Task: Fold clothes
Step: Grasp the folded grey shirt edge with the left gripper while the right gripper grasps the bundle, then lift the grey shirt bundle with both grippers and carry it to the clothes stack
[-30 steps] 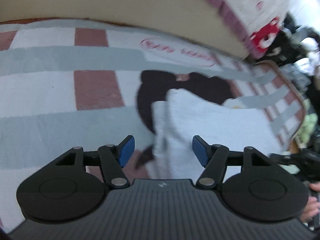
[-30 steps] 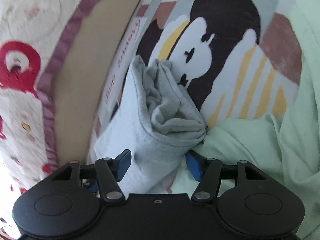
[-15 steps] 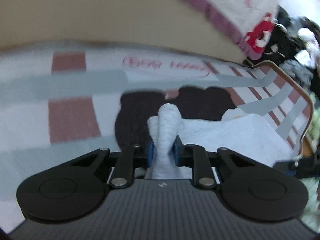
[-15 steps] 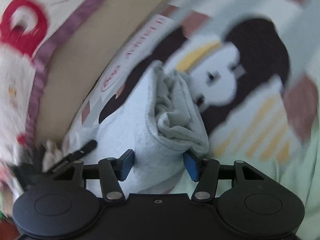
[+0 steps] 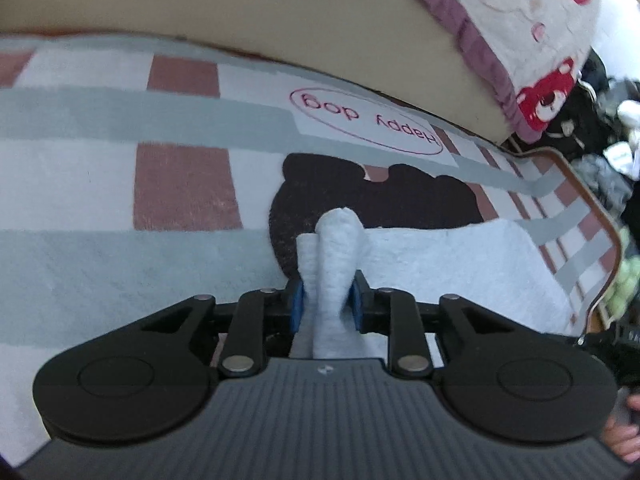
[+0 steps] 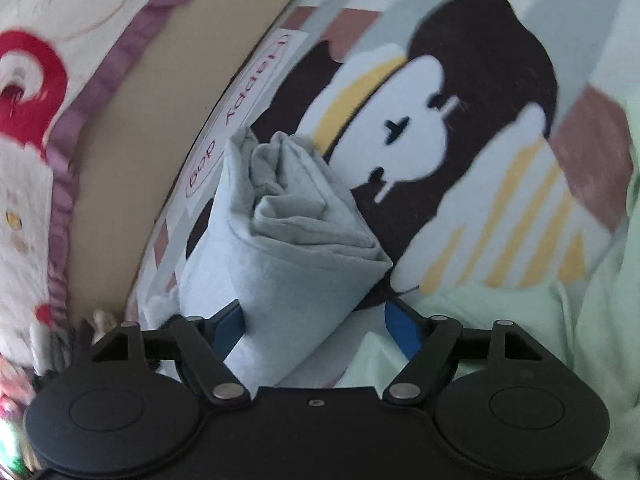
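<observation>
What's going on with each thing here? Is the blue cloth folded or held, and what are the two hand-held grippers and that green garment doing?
Blue cloth: folded into a bundle, lying on the rug, one end bunched up.
Left hand-held gripper: pads pinching the bunched end of the blue cloth, jaws just easing open.
Right hand-held gripper: jaws opening, the cloth's other end between them, right pad clear of it.
Green garment: unfolded, crumpled beside the cloth.
Rug: spread flat.

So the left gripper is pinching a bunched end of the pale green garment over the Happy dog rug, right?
Not quite: the left gripper pinches the light blue garment, not the pale green one. The left wrist view shows it bunched between the blue pads, over the Happy dog rug.
</observation>
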Motion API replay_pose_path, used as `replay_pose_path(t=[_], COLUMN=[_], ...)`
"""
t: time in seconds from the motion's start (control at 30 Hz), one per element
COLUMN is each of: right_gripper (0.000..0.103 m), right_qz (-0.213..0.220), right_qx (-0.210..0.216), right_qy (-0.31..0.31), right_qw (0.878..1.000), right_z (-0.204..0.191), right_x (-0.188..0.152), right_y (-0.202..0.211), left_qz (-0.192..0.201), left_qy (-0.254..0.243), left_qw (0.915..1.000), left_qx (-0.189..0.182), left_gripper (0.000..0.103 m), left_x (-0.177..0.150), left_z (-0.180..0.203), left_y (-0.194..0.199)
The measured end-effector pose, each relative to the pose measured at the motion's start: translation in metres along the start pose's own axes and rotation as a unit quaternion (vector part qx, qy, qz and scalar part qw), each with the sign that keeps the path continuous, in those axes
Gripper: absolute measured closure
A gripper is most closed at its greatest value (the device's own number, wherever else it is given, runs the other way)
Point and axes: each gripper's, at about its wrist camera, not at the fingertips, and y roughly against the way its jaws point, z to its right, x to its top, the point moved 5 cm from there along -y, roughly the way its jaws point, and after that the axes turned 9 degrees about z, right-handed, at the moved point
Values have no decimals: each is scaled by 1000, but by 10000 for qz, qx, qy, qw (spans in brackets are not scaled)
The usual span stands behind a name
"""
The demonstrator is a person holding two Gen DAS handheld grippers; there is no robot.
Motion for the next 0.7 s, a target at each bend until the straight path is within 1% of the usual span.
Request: replay_pose_path(t=[0.03,0.1,0.13,0.17,0.2,0.23,0.27,0.3,0.37,0.43,0.47,0.5,0.53,0.57,0.6,0.67,0.7], right_gripper=[22,21,20,18,26,40,53,58,61,62,62,62,62,62,61,61,56], right_qz=[-13,-29,32,92,182,187,191,217,422,713,790,750,709,544,408,136,0], right_qx=[3,-24,16,56,114,223,331,348,488,737,809,824,840,747,613,345,210], right_qy=[10,293,355,418,501,628,756,1033,1767,2389,2530,2662,2794,2868,2823,2731,2683], right_qw=[10000,9996,9994,9991,9985,9976,9964,9938,9821,9656,9608,9574,9539,9535,9565,9613,9631], right_z=[-1,-7,-10,-12,-15,-18,-20,-27,-50,-77,-85,-87,-90,-88,-82,-72,-66], right_x=[1,5,7,9,11,11,12,14,17,22,28,36,45,55,58,64,67], right_y=[-2,-9,-13,-17,-21,-24,-26,-26,-17,-5,-5,-10,-15,-28,-38,-60,-71], left_qz=[-21,-67,-90,-122,-145,-153,-161,-98,155,407,531,590,592,524,382,72,-26], left_qy=[33,159,236,342,443,515,587,510,93,-288,-428,-438,-331,-198,-76,64,85], left_qw=[10000,9996,9992,9985,9977,9971,9964,9969,9986,9982,9975,9972,9975,9982,9991,9999,9998], left_qx=[-50,-217,-307,-409,-488,-539,-589,-587,-488,-342,-205,-153,-175,-214,-191,45,181], left_gripper=[73,72,71,66,62,59,70,81,85,85,85,85,84,85,84,84,84], left_x=[0,-1,-1,-1,0,0,1,2,6,10,12,12,12,11,8,-3,-8], left_z=[-4,-8,-9,-11,-13,-13,-14,-10,3,16,21,23,23,22,17,6,1], left_y=[-2,-7,-9,-11,-12,-13,-14,-10,6,23,32,38,41,41,35,18,12])
